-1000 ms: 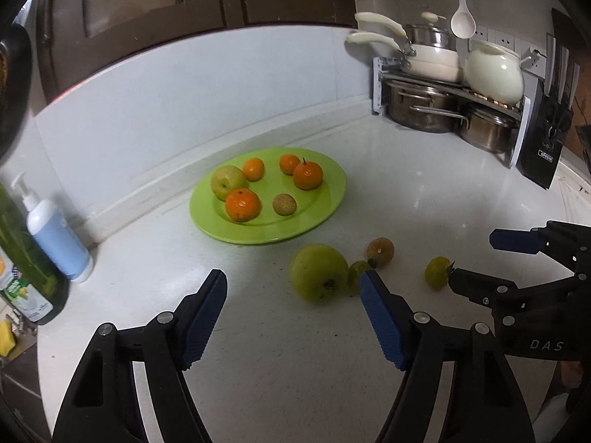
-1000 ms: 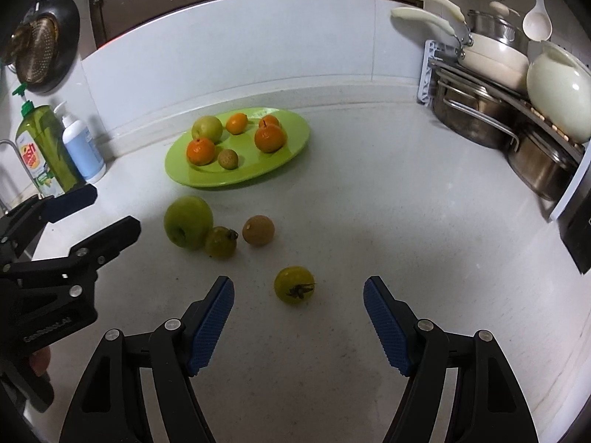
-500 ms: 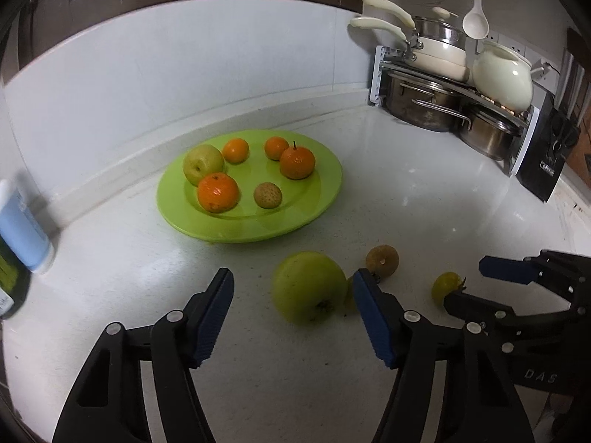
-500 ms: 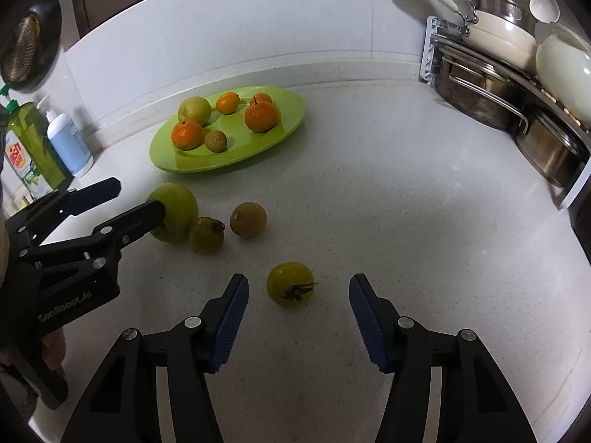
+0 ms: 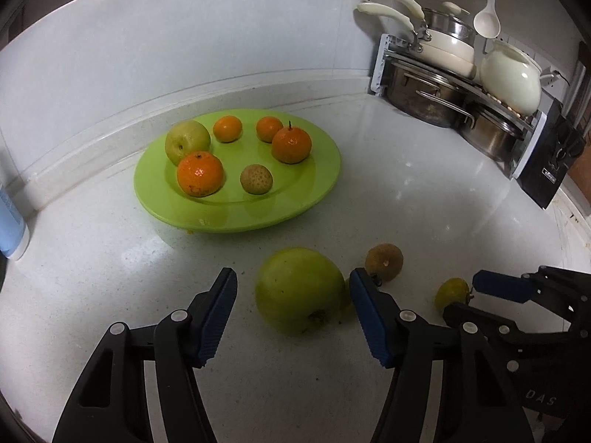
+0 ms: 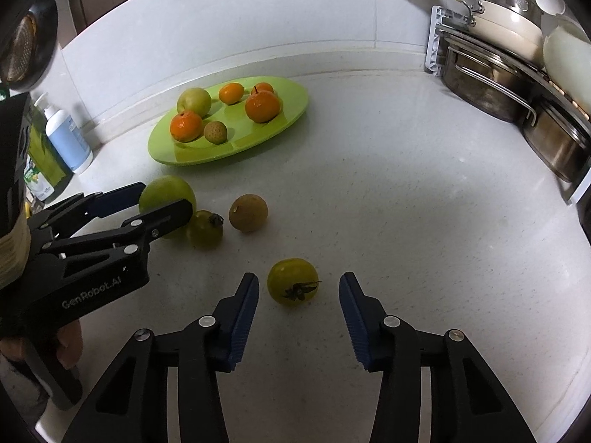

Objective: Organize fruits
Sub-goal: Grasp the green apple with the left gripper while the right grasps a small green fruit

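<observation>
A green plate (image 5: 317, 192) (image 6: 291, 110) near the back wall holds several oranges, a green apple and a small brown fruit. On the counter lie a big green apple (image 5: 301, 289) (image 6: 166, 190), a small green fruit (image 6: 205, 229), a brown fruit (image 5: 384, 261) (image 6: 248, 212) and a yellow-green tomato (image 5: 451, 292) (image 6: 292, 282). My left gripper (image 5: 293, 288) is open with the big apple between its fingers. My right gripper (image 6: 298, 288) is open with the tomato between its fingertips.
A rack with pots and pans (image 5: 443, 85) (image 6: 498, 66) stands at the back right. A black knife block (image 5: 550, 170) is beside it. Soap bottles (image 6: 68, 140) stand at the left by the wall.
Both grippers have moved forward and down. The big apple now sits between the left fingers and the tomato between the right fingertips. The fruits have not moved.
</observation>
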The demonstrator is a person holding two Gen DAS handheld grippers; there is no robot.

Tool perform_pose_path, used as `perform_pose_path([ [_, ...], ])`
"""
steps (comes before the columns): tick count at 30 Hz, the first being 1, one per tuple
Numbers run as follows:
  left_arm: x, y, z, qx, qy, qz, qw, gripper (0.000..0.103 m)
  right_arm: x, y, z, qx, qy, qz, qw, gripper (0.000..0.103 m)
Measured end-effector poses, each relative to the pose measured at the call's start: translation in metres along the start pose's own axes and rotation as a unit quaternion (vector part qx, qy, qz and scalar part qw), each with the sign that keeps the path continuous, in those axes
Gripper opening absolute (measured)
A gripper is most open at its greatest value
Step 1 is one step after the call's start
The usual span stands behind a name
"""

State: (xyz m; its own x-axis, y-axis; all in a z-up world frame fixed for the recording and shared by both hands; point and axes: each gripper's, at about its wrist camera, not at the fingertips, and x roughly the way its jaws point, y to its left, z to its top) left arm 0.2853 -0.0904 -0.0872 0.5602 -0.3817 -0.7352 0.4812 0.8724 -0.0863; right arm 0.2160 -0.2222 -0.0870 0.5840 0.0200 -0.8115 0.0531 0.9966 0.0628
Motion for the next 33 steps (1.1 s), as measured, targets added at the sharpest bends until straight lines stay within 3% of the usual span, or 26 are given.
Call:
perform_pose_path([
  [12, -0.003, 0.005, -0.001, 0.003, -0.002, 0.016, 0.9999, 0.062, 0.005, 0.001, 0.002, -0.005, 0.001, 0.002, 1.000, 0.041],
  [17, 0.011, 0.005, -0.006, 0.000, 0.018, 0.024, 0.9995, 0.050, 0.007, 0.000, 0.002, -0.003, 0.007, -0.001, 1.000, 0.038],
  [23, 0.010, 0.005, -0.008, 0.003, 0.019, 0.026, 0.9995, 0.049, 0.010, 0.000, 0.002, -0.004, 0.012, 0.001, 1.000, 0.032],
  [33, 0.002, 0.004, -0.006, 0.008, 0.010, 0.032, 0.9994, 0.049, 0.009, 0.000, 0.002, -0.001, 0.009, 0.006, 1.000, 0.031],
])
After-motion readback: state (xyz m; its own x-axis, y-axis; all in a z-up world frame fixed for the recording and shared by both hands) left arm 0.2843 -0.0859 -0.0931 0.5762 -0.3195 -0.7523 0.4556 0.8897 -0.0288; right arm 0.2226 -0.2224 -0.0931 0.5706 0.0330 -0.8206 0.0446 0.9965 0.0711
